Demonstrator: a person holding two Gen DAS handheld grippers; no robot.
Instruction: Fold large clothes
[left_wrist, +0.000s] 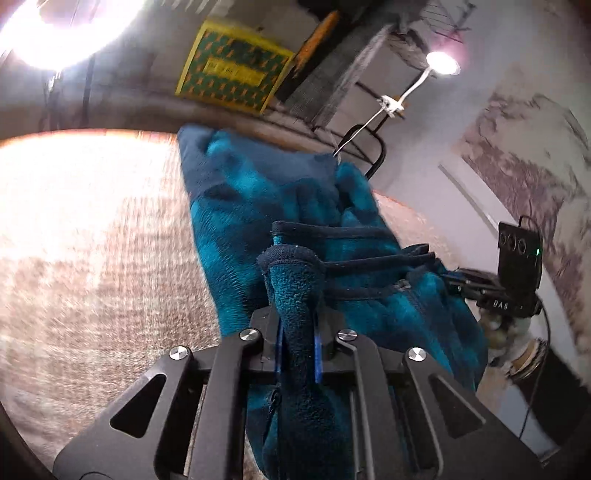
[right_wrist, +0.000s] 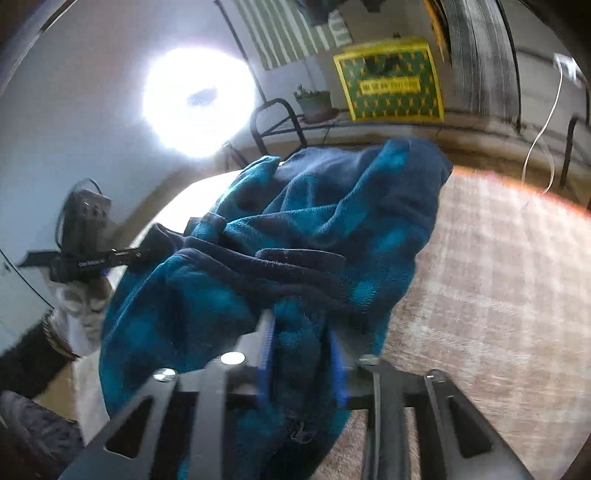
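Plainly, the teal and navy plaid fleece garment (left_wrist: 266, 199) hangs bunched between both grippers above the pinkish-beige woven cloth surface (left_wrist: 92, 236). The left gripper (left_wrist: 297, 328) has its blue-padded fingers (left_wrist: 318, 354) pinched on a navy-trimmed roll of fleece at 6 o'clock. The right gripper (right_wrist: 303, 354), also at 6 o'clock, pinches a thicker fold, though blur softens that view. A yellow-and-green patterned box (right_wrist: 391, 81) stands behind at 12 o'clock, the bright round lamp (right_wrist: 199, 101) at 11.
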